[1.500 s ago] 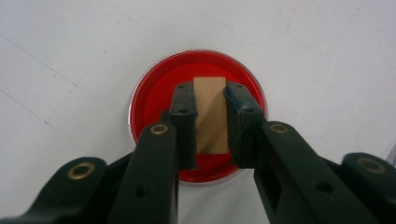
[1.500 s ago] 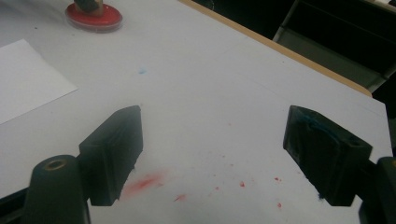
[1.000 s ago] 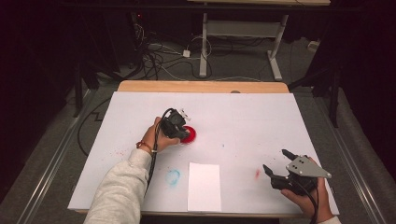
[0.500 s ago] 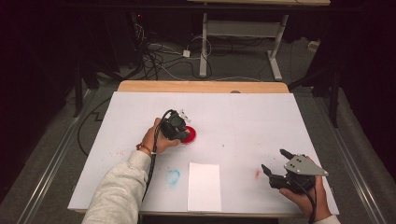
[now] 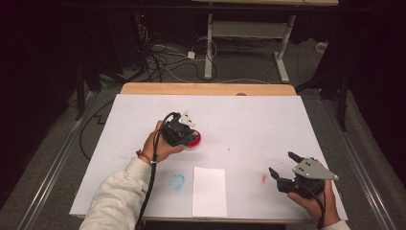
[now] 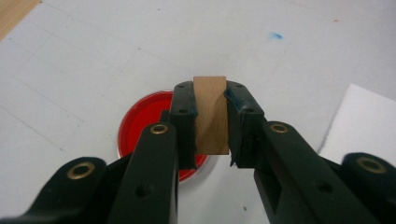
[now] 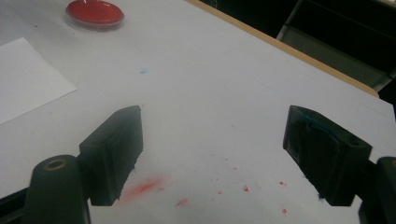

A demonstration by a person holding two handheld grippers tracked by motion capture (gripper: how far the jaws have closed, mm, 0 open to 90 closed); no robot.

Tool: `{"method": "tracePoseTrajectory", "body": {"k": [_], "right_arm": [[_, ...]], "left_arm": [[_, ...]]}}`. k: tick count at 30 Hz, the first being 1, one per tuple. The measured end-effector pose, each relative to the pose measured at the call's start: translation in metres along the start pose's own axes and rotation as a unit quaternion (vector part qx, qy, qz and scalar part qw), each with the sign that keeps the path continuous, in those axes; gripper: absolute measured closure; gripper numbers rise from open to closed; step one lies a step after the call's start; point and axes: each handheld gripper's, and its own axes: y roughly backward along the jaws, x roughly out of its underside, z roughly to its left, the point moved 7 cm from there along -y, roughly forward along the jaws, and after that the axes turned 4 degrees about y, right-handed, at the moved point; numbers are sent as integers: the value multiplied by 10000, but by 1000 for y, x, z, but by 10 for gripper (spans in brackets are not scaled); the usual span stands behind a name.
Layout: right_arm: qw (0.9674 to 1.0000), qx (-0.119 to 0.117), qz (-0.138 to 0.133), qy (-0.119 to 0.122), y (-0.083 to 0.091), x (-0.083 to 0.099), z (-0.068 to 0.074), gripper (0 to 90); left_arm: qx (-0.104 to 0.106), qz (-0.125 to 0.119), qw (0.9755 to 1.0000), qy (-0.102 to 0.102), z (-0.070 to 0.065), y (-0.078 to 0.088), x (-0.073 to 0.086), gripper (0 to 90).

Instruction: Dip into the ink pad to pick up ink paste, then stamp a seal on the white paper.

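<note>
Wooden stamp block (image 6: 211, 114) pinched in the left tool (image 6: 210, 126) over the red ink dish (image 6: 140, 122); white paper (image 5: 209, 190) at five o'clock looks unstamped; right tool (image 5: 287, 168) spread, idle.

The left gripper (image 5: 184, 136) has lifted its wooden block (image 6: 211, 114) slightly.

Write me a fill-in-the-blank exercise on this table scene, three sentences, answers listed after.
1. The left gripper is shut on a small ____ block.
2. Right under that block stands a round dish filled with ____ ink.
3. The right gripper rests near the table's edge with its jaws ____, nothing between them.

Missing words: wooden; red; open
</note>
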Motion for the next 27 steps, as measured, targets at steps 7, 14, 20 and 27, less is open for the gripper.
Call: {"method": "tracePoseTrajectory", "body": {"k": [7,14,20,27], "right_arm": [[10000,-10,4,48,0,0,1,200],[9999,-64,-42,83,-2,-4,3,200],[10000,-41,-55,65,0,-4,3,200],[9999,-82,-29,121,1,-3,7,200]], "left_arm": [[158,-186,9996,-173,-18,16,-2,732],[213,-250,9985,-442,-40,31,-1,731],[394,-304,9967,-638,-63,35,-1,731],[575,-124,9934,-983,-94,30,6,731]]}}
